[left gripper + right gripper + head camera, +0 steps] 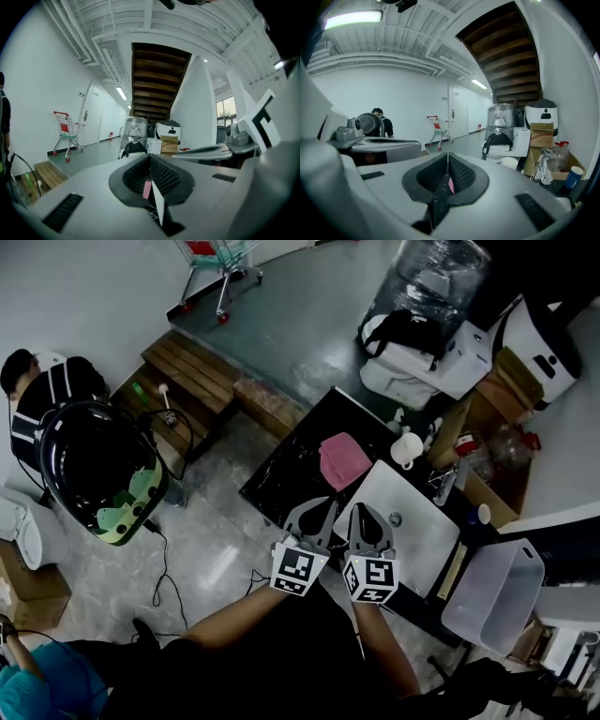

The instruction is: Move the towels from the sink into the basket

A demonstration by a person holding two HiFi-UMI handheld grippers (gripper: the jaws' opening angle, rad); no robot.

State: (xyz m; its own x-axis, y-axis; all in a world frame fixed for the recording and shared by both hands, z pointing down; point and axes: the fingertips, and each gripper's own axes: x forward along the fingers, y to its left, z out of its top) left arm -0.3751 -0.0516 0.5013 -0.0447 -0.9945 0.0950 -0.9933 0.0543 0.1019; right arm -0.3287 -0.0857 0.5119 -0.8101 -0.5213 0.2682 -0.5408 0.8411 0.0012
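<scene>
Nearest, the left gripper (319, 512) and right gripper (366, 517) are hovering side by side at the sink's (422, 542) near-left edge, both pairs of fingers closing on nothing. The basket (487, 601) is standing just right of the sink. Beyond the sink's far-left corner, the pink towel (343, 460) is lying on the black counter (281, 479).

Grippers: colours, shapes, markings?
The left gripper and right gripper match: pale grey moulded bodies, black cross-hatched pads, each with a white cube of black square markers near the hand. No sleeves on the forearms.
</scene>
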